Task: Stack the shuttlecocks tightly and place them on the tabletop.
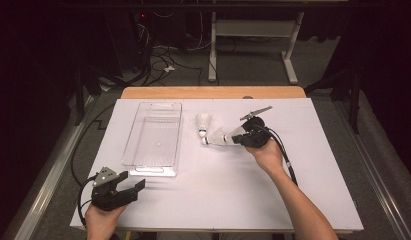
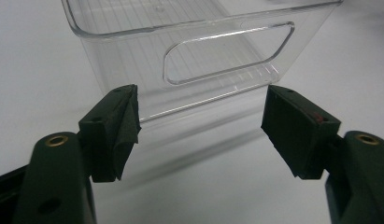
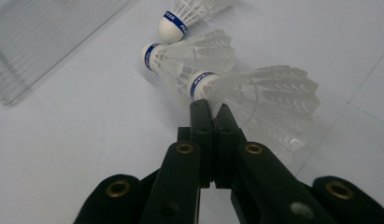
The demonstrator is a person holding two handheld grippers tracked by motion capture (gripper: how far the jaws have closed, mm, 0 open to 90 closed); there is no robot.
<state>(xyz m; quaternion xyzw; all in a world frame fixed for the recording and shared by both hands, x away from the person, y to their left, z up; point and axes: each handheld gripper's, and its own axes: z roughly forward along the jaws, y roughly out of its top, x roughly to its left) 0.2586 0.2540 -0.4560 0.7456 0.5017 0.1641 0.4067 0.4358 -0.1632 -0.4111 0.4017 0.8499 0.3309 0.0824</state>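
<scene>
Your right gripper point(image 3: 211, 108) is clamped on the nearest white feathered shuttlecock point(image 3: 255, 95); your left gripper point(image 2: 199, 126) gapes before the clear plastic bin point(image 2: 203, 56).

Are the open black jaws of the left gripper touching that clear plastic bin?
Apart. In the left gripper view, the left gripper stands open, and bare white table shows between its fingertips and the clear plastic bin beyond.

A white table top point(image 1: 218, 200) covers most of the scene, with a wooden edge point(image 1: 213, 92) along its far side. Beyond it, on the grey floor point(image 1: 253, 70), stands a white metal frame point(image 1: 253, 30) — and to its left lies a tangle of cables point(image 1: 160, 60). A metal rail point(image 1: 48, 185) runs along the table's left side.
</scene>
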